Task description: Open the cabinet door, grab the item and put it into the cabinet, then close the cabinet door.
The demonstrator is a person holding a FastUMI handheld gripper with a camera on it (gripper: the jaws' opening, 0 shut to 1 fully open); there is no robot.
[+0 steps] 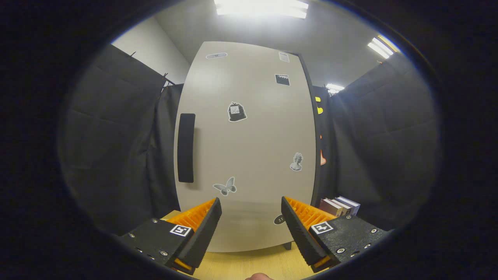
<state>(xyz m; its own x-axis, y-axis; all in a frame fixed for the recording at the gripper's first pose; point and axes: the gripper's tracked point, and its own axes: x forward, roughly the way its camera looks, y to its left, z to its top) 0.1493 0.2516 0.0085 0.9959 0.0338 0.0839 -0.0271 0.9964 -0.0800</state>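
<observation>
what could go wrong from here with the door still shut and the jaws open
The gripper is open and aimed at the bare cabinet door, while the black handle sits off toward the left finger; pushing straight ahead would probably miss it. The books standing beside the cabinet might get bumped.

The gripper (251,221) hangs spread wide, holding nothing. Just ahead stands the closed pale-grey stickered cabinet door (249,155). Its black vertical handle (186,147) sits left.

Close, tool-mounted, facing cabinet door (249,147).

Black cloth walls (113,155), wooden table (249,264), bright ceiling lights (260,7).
</observation>
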